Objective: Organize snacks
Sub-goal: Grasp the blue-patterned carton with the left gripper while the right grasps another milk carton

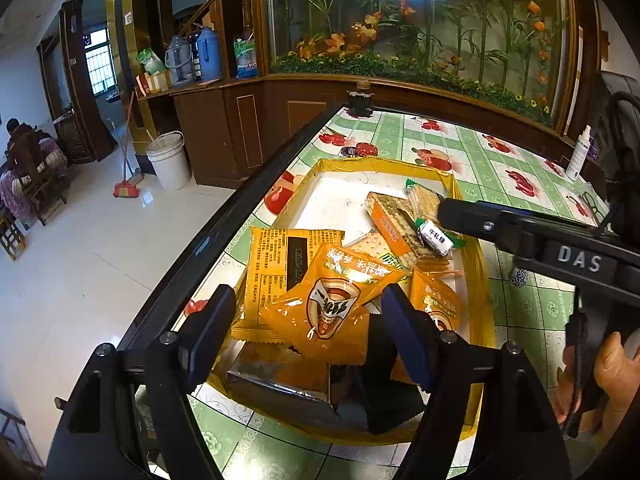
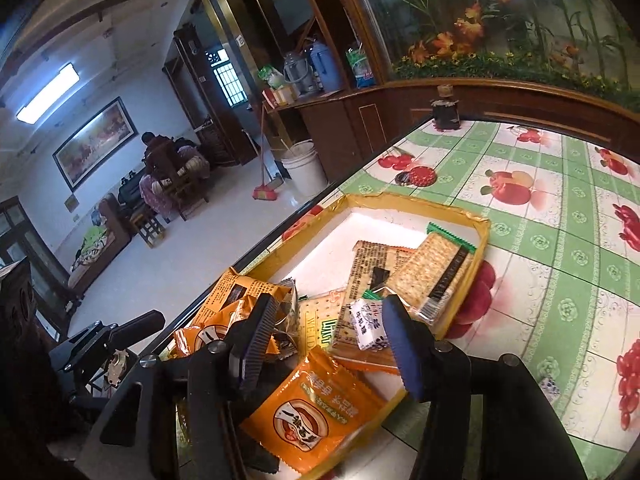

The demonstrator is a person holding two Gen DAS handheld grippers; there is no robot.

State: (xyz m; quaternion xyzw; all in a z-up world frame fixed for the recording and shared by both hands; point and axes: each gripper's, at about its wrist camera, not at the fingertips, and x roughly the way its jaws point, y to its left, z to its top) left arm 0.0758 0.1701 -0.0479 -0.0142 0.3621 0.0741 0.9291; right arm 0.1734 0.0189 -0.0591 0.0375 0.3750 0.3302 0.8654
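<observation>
A yellow-rimmed tray (image 1: 478, 264) (image 2: 416, 202) on the table holds several snack packs. Orange packets (image 1: 328, 304) (image 2: 316, 412) pile at its near end, cracker packs (image 1: 400, 224) (image 2: 432, 268) lie further in, and a small white milk candy (image 1: 436, 238) (image 2: 370, 326) rests on them. My left gripper (image 1: 308, 312) is open above the orange packets, holding nothing. My right gripper (image 2: 328, 316) is open over the tray's middle, the white candy just inside its right finger. In the left wrist view its finger (image 1: 460, 216) reaches beside the candy.
The table has a green fruit-print cloth (image 2: 540, 220) and a black left edge (image 1: 224, 232). A red lid (image 1: 366, 149), a dark jar (image 1: 360, 102) and a white bottle (image 1: 578, 152) stand on it. A small patterned candy (image 1: 519, 277) lies right of the tray.
</observation>
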